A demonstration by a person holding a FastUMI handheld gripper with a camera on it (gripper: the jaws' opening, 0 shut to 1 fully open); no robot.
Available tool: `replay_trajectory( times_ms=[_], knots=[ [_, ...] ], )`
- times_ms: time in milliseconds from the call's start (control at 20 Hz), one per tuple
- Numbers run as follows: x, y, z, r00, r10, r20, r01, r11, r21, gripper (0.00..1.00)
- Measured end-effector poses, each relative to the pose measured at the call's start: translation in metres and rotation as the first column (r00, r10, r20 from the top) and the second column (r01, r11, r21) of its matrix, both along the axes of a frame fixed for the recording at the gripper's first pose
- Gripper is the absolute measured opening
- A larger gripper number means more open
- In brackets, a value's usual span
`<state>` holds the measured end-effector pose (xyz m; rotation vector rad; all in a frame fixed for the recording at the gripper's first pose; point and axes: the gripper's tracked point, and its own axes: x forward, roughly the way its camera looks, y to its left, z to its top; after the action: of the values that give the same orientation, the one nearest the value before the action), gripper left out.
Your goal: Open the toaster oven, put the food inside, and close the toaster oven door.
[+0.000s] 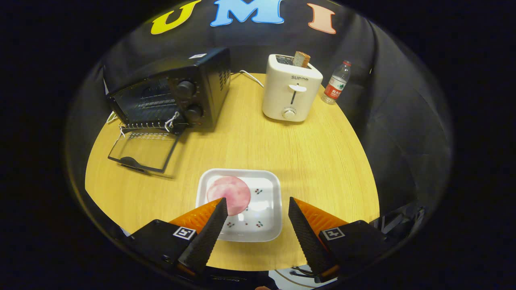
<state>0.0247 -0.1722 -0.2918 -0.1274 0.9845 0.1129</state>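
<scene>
A black toaster oven stands at the far left of the round wooden table, its glass door folded down flat onto the tabletop. A white square plate lies just ahead of my fingers and holds a round pink slice of ham on its left half. My gripper hovers open above the plate's near side. The left fingertip overlaps the slice's near edge in the view, and nothing is held between the fingers.
A white toaster with a slice of bread sticking up stands at the back of the table. A plastic water bottle is to its right. A white cord runs between oven and toaster. Bare wood lies between plate and oven.
</scene>
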Motion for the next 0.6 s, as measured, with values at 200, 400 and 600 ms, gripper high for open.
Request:
replay_trajectory(
  times_ms=[200, 400, 600],
  knots=[
    [0.004, -0.027, -0.025, 0.993, -0.01, -0.118, 0.016, 0.999, 0.051, 0.98],
    [0.006, -0.037, -0.043, 0.975, 0.009, -0.22, 0.007, 0.997, 0.075, 0.97],
    [0.003, -0.032, -0.056, 0.951, 0.058, -0.303, -0.033, 0.996, 0.085, 0.96]
  ],
)
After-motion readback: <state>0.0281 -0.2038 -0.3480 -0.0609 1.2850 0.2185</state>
